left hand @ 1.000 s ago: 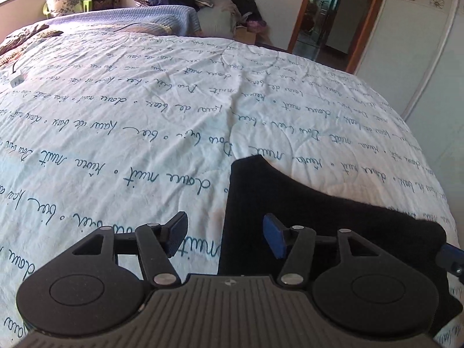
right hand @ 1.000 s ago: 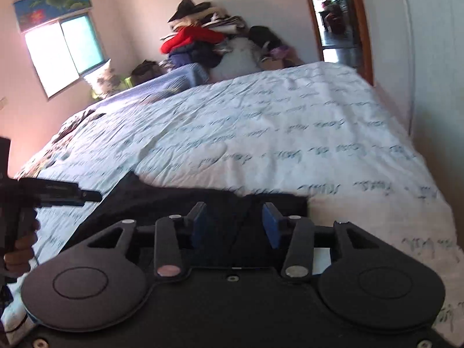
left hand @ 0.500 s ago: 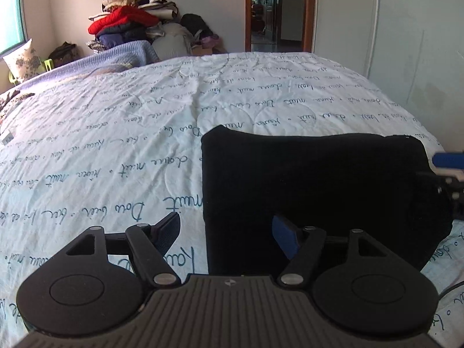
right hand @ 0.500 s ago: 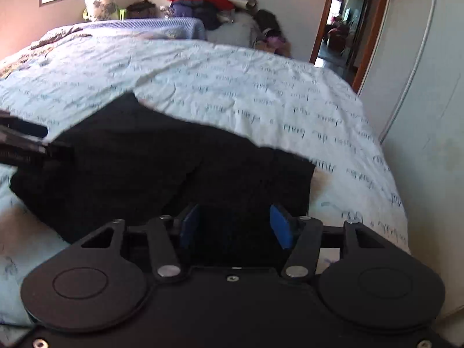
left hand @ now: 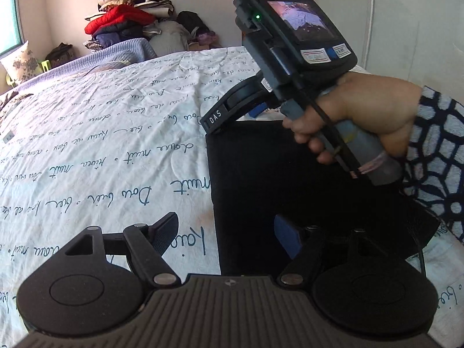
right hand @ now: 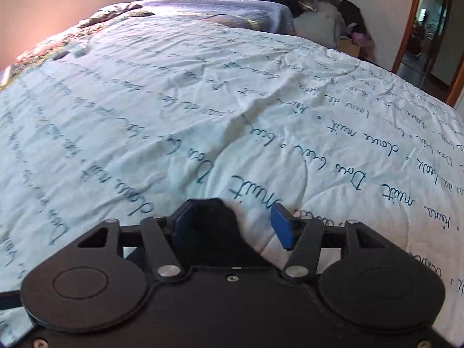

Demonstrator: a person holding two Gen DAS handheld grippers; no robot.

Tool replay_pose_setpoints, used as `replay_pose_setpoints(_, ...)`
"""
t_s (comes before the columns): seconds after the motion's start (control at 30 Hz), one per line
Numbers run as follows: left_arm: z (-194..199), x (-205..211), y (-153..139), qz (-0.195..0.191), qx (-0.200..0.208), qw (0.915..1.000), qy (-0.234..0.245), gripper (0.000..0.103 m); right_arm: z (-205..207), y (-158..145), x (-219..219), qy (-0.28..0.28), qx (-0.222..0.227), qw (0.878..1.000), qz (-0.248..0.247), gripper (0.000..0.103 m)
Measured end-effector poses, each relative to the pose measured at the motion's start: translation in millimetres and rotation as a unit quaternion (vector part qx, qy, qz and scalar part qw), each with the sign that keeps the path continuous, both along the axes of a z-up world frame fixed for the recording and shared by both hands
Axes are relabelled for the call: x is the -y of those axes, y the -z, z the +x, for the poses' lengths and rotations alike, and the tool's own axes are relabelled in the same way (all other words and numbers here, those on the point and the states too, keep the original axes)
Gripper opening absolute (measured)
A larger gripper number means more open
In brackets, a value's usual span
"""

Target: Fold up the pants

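Bedroom in a lived-in home. A wide bed [left hand: 101,150] fills most of both views, covered by a pale quilted bedspread [right hand: 203,110] printed with rows of dark blue handwriting. At the bed's far edge lies a folded lilac blanket [left hand: 116,55], with a floral pillow [left hand: 18,62] at the far left corner under a window [left hand: 8,20]. Past the far edge, against a plain cream wall, a tall heap of folded clothes [left hand: 127,26] with a red item on top; bags and soft bundles [left hand: 185,29] beside it. Wood-framed doorway [right hand: 429,29] at the far right opens to another room. White panelled wall [left hand: 406,23] along the bed's right edge.
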State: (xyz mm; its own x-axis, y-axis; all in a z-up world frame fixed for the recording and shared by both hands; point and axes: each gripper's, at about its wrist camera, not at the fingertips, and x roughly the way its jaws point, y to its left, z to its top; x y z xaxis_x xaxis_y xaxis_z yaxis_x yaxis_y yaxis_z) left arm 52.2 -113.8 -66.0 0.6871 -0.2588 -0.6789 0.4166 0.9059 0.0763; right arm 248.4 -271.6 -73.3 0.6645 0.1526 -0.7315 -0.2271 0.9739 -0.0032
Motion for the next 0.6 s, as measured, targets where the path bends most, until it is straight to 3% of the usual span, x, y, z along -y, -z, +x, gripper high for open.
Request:
replay_pose_setpoints(0.07,3.4,-2.0,-2.8,-0.006,-0.005,1.0000,-0.001,0.076,-12.2,-14.0,11.0,0.036,0.024,0.999,0.019,0.061)
replay_pose_setpoints(0.2,11.0,-4.7,-7.5,-0.023,-0.019,0.9994,-0.015,0.076,-75.5,-59.1,37.2,0.044,0.088,0.993,0.065,0.061)
replay_pose_setpoints(0.33,9.9,2.2,-13.0,-0.033,-0.027,0.9989,-0.018,0.076,-162.0,-80.4,60.0,0.023,0.117,0.992,0.029,0.073)
replay_pose_setpoints(0.37,7.7,5.4,-14.5,-0.036,-0.031,0.9988,-0.014,0.076,-181.7,-78.3,66.2,0.024,0.115,0.993,0.016,0.078)
replay_pose_setpoints(0.5,-2.6,22.6,-10.4,-0.025,-0.036,0.9990,-0.003,0.076,-228.7,-48.1,90.8,0.067,0.067,0.994,-0.044,0.079)
replay_pose_setpoints(0.6,-10.4,32.3,-4.5,-0.002,-0.025,0.9997,-0.009,0.077,-244.2,-26.2,112.5,0.100,0.034,0.994,-0.035,0.079)
